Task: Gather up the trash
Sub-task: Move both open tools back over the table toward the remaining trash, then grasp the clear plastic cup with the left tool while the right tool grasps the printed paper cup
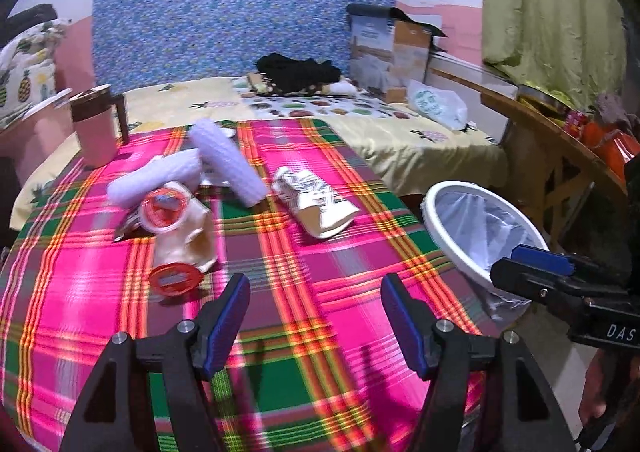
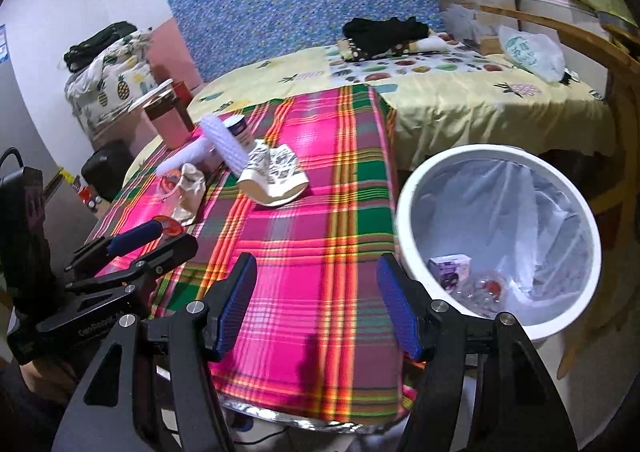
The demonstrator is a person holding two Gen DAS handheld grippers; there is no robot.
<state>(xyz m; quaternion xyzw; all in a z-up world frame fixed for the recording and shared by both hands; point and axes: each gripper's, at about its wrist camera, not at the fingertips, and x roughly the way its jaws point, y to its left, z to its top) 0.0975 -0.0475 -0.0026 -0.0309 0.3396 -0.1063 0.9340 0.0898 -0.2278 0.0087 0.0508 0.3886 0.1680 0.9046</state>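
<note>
Bin has approx 2 bits in; cups, rolls, carton left on cloth. L gripper & R gripper both gape, empty.

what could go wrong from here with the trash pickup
1. The red lid lies flat on the plaid cloth; the open left gripper may pinch cloth with it.
2. The white rolls lean across each other, so grabbing one could roll the other toward the pink mug.

black claw, blue pads, silver screws
</note>
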